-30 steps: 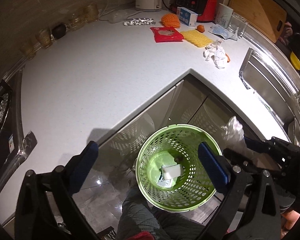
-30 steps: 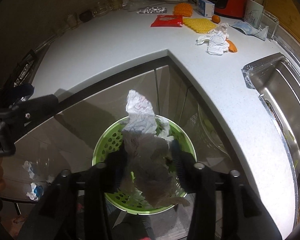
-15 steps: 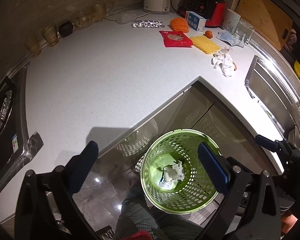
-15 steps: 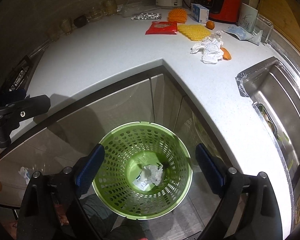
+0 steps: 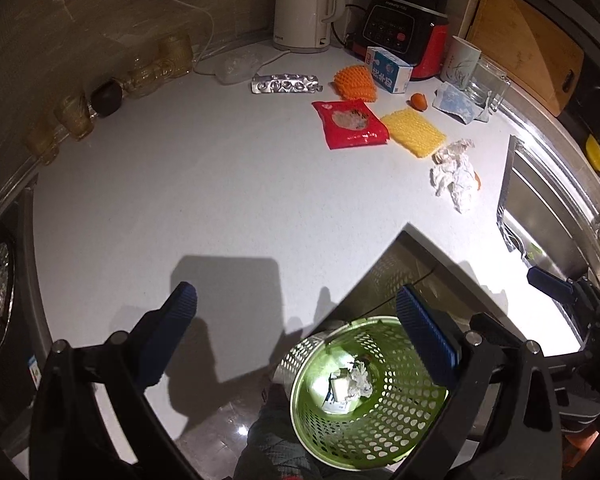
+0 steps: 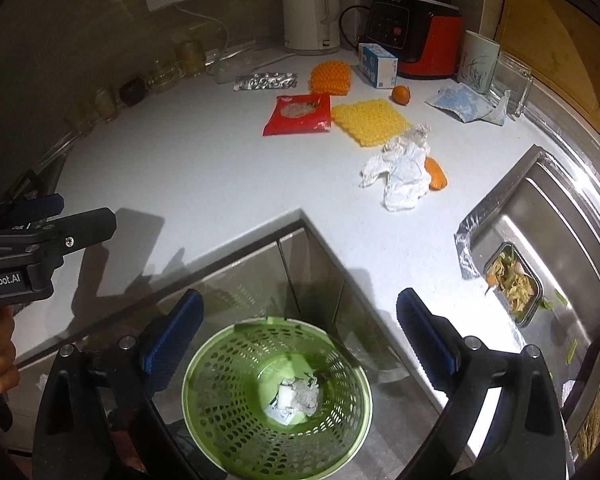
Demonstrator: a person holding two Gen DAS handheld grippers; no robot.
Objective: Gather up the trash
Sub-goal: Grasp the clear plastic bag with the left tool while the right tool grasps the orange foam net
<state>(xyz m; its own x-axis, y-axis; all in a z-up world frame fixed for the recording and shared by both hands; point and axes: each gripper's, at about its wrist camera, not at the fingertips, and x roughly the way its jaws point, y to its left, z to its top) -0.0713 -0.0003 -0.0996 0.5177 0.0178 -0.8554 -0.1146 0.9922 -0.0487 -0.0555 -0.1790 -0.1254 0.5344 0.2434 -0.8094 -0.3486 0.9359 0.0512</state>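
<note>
Green perforated basket (image 6: 276,396) stands on the floor below the tabletop (image 6: 188,168) corner; crumpled paper (image 6: 306,394) and a small white box lie at its bottom. Right gripper (image 6: 300,336) hangs above the basket, jaws opening, nothing between them. Left gripper (image 5: 296,332) stands wide apart, empty, over the tabletop edge beside the basket. On the tabletop beyond the basket: crumpled white tissue (image 6: 400,176), yellow mesh (image 6: 370,120), red packet (image 6: 298,114).
</note>
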